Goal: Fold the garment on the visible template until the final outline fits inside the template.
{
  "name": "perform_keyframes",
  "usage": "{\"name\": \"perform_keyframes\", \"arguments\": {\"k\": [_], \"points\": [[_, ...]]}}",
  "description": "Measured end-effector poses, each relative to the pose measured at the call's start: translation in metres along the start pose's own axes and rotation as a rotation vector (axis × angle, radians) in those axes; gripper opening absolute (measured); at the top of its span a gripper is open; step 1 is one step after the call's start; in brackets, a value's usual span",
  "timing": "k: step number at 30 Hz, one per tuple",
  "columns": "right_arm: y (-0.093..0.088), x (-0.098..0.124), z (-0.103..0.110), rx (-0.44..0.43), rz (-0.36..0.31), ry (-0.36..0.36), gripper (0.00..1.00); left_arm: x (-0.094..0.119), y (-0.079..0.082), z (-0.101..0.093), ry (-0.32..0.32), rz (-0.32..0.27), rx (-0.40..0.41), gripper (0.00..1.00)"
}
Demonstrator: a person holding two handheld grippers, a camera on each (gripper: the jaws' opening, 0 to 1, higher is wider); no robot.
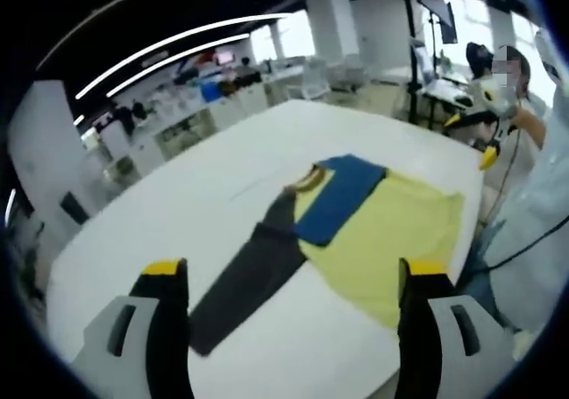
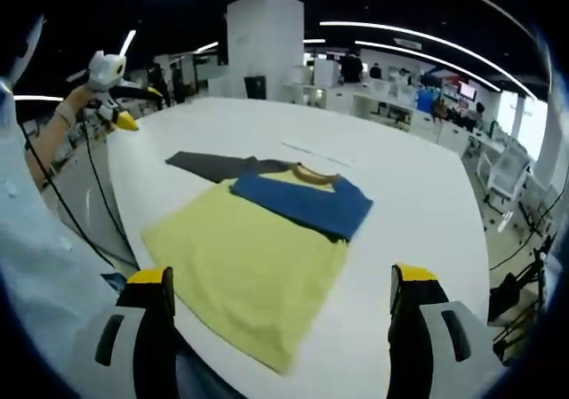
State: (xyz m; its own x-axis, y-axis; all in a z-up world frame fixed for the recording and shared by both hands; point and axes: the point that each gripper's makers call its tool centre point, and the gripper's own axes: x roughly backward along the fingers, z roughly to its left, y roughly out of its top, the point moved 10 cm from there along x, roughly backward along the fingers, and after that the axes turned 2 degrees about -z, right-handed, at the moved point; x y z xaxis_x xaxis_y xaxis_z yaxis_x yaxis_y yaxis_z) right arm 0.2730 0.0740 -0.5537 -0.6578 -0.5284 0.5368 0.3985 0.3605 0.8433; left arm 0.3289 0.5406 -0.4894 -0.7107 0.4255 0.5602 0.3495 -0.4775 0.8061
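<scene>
Two grippers, both with jaws spread wide and nothing between them. Left gripper (image 1: 293, 283) hangs above the near table edge; right gripper (image 2: 280, 292) likewise, from the opposite side. Each also shows in the other's view, held up in a hand off the table: right gripper at the far right of the left gripper view, left gripper at the upper left of the right gripper view, too small there to read jaw state.

T-shirt (image 1: 382, 230) lies flat on the white table (image 1: 178, 212), near the person's edge. Yellow body, dark grey sleeve (image 1: 253, 275) stretched straight out, blue sleeve (image 1: 342, 195) folded across the chest, brownish collar (image 1: 308, 179). Blue sleeve hides part of the chest and neckline.

Template outline: can't make it out on the white top; only a faint line (image 2: 316, 153) beyond the collar.

Person's light sleeve (image 2: 40, 266) cuts off the table's near left corner in the right gripper view. Background desks and chairs blurred.
</scene>
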Motion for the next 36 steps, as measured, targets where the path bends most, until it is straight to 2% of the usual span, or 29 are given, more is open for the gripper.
{"name": "perform_keyframes", "arguments": {"k": [4, 8, 13, 24, 31, 36], "points": [[-0.001, 0.000, 0.001, -0.010, 0.004, -0.006, 1.00, -0.001, -0.005, 0.011, 0.013, 0.007, 0.018, 0.94], [-0.003, 0.000, 0.001, -0.061, -0.009, 0.009, 1.00, -0.009, -0.010, 0.016, 0.005, 0.029, 0.019, 0.94], [-0.005, 0.001, 0.000, -0.055, 0.003, -0.018, 1.00, -0.015, -0.016, 0.024, 0.004, 0.056, 0.031, 0.93], [-0.005, 0.001, -0.004, -0.079, 0.016, -0.048, 1.00, -0.023, -0.040, 0.048, 0.018, 0.089, 0.110, 0.92], [-0.003, -0.004, -0.004, -0.078, 0.024, -0.047, 1.00, -0.027, -0.055, 0.058, 0.030, 0.131, 0.161, 0.89], [0.000, -0.007, -0.005, -0.078, 0.021, -0.049, 1.00, -0.028, -0.063, 0.068, 0.039, 0.125, 0.204, 0.88]]}}
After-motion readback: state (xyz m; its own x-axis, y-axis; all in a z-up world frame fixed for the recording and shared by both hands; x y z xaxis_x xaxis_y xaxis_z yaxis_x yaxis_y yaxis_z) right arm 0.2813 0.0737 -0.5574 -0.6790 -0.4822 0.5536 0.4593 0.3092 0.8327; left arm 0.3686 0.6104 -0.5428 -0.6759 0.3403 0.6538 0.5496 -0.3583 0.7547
